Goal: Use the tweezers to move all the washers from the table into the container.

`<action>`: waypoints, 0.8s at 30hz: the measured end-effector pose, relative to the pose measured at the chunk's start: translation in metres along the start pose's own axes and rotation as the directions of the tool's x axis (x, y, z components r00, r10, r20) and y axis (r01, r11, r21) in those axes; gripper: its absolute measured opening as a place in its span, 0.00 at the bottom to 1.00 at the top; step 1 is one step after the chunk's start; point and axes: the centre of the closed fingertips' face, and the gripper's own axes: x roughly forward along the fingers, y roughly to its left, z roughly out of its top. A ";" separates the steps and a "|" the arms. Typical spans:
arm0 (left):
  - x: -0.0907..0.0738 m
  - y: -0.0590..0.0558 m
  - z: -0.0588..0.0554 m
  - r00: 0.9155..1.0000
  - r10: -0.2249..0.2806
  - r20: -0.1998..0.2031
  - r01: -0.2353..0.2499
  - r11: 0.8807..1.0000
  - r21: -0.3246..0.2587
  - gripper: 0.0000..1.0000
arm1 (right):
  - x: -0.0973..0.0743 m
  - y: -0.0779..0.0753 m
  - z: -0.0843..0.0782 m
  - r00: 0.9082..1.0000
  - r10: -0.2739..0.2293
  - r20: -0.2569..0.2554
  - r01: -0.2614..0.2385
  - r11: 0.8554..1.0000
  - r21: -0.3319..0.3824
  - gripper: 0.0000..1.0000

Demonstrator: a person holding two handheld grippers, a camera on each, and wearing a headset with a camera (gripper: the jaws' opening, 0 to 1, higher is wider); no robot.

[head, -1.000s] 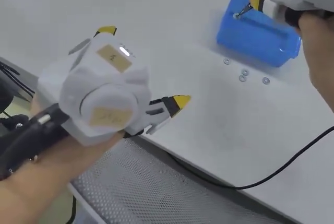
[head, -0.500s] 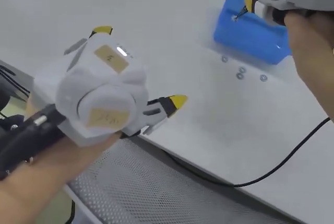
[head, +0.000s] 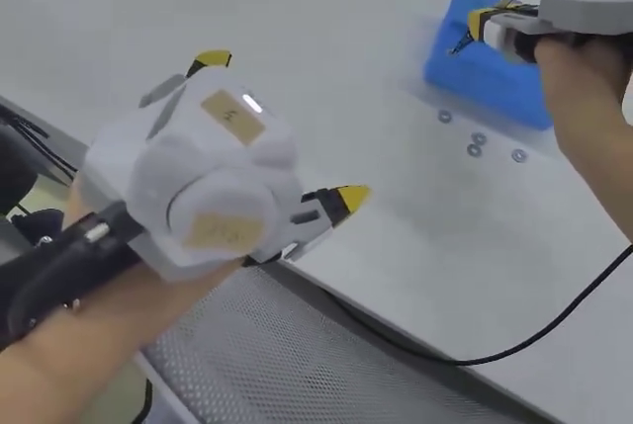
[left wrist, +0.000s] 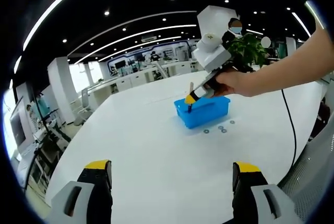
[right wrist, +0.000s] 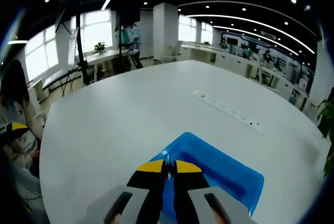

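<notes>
The blue container stands at the far right of the white table. Several small washers lie just in front of it. My right gripper is shut on the tweezers, whose tips hang over the container's left end. Whether they hold a washer I cannot tell. In the right gripper view the shut gripper points down at the container. My left gripper hovers open over the table's near edge. From the left gripper I see the container, the washers and the right gripper.
A black cable runs across the table at the right front. A grey mesh surface lies below the table's near edge. A power strip sits farther back on the table.
The head camera has shifted a little, so everything sits slightly right. The right gripper stays with the tweezers over the container's left end. The left gripper keeps its place.
</notes>
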 end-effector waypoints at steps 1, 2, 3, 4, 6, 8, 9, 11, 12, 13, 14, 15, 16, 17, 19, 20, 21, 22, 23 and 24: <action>0.000 0.000 0.000 1.000 0.000 0.002 0.000 1.000 0.000 0.99 | 0.001 0.001 0.000 1.000 0.002 -0.001 -0.002 1.000 0.000 0.02; 0.000 0.000 0.000 1.000 0.000 0.002 0.000 1.000 -0.001 0.99 | 0.002 0.001 0.000 1.000 0.004 -0.004 -0.004 1.000 0.000 0.02; 0.000 0.000 0.000 1.000 0.000 0.002 0.000 1.000 -0.001 0.99 | 0.003 0.000 0.000 1.000 0.003 -0.006 -0.003 1.000 0.000 0.02; 0.000 0.000 0.000 1.000 -0.001 0.000 0.001 1.000 -0.001 0.99 | 0.004 -0.001 0.000 1.000 0.003 -0.007 -0.003 1.000 -0.001 0.02; 0.000 0.000 0.000 1.000 -0.001 -0.001 0.001 1.000 0.002 0.98 | 0.005 0.000 -0.001 1.000 0.004 -0.011 -0.005 1.000 -0.003 0.02; 0.000 0.000 0.000 1.000 -0.003 0.000 0.003 1.000 0.001 0.98 | 0.006 0.000 -0.002 1.000 0.008 -0.018 -0.008 1.000 -0.002 0.02; 0.000 0.000 0.000 1.000 -0.002 0.000 0.002 1.000 0.001 0.98 | 0.007 0.000 -0.004 1.000 0.009 -0.022 -0.010 1.000 -0.001 0.02; 0.000 0.001 0.000 1.000 0.003 0.003 -0.003 1.000 -0.001 0.98 | 0.010 -0.001 -0.008 0.999 0.011 -0.033 -0.011 1.000 0.001 0.02; 0.000 0.001 0.001 1.000 0.004 0.005 -0.004 1.000 -0.002 0.98 | 0.010 -0.001 -0.007 1.000 0.014 -0.024 -0.014 1.000 0.007 0.02; 0.000 0.001 0.001 1.000 0.005 0.005 -0.005 1.000 -0.005 0.98 | 0.010 -0.001 -0.007 0.999 0.026 -0.030 -0.025 1.000 0.012 0.03; 0.000 0.001 0.000 1.000 0.005 0.003 -0.005 1.000 -0.005 0.98 | 0.010 -0.001 -0.007 0.999 0.026 -0.029 -0.026 1.000 0.014 0.03; 0.000 0.001 0.000 1.000 0.004 -0.001 -0.004 1.000 -0.001 0.98 | 0.009 -0.003 -0.007 0.999 0.014 -0.034 -0.014 1.000 0.004 0.03; 0.000 0.001 0.000 1.000 0.004 -0.001 -0.004 1.000 0.001 0.98 | 0.008 -0.003 -0.006 1.000 0.010 -0.030 -0.010 1.000 -0.011 0.03; 0.000 0.001 0.000 1.000 0.003 -0.001 -0.003 1.000 0.003 0.98 | 0.006 -0.003 -0.005 1.000 0.012 -0.023 -0.012 1.000 -0.011 0.03; 0.000 0.001 0.000 1.000 0.003 0.000 -0.003 1.000 0.001 0.98 | 0.004 -0.004 0.000 1.000 0.021 -0.007 -0.021 1.000 0.008 0.03; 0.000 0.001 0.000 1.000 0.002 -0.001 -0.002 1.000 0.000 0.98 | 0.002 -0.004 0.002 1.000 0.023 -0.001 -0.023 1.000 0.014 0.03; 0.000 0.000 0.000 1.000 0.001 -0.001 -0.001 1.000 0.001 0.98 | -0.002 -0.005 0.004 1.000 0.022 0.004 -0.022 1.000 0.017 0.03; 0.000 0.000 0.000 1.000 0.000 -0.002 0.000 1.000 0.004 0.98 | -0.007 -0.004 0.007 1.000 0.023 0.014 -0.023 1.000 0.016 0.03; 0.000 0.000 0.000 1.000 0.000 -0.002 0.000 1.000 0.005 0.98 | -0.010 -0.003 0.009 0.999 0.025 0.019 -0.025 1.000 0.013 0.03; 0.000 -0.001 -0.001 1.000 -0.002 -0.004 0.002 1.000 0.006 0.98 | -0.014 -0.001 0.012 0.999 0.029 0.028 -0.029 1.000 0.011 0.03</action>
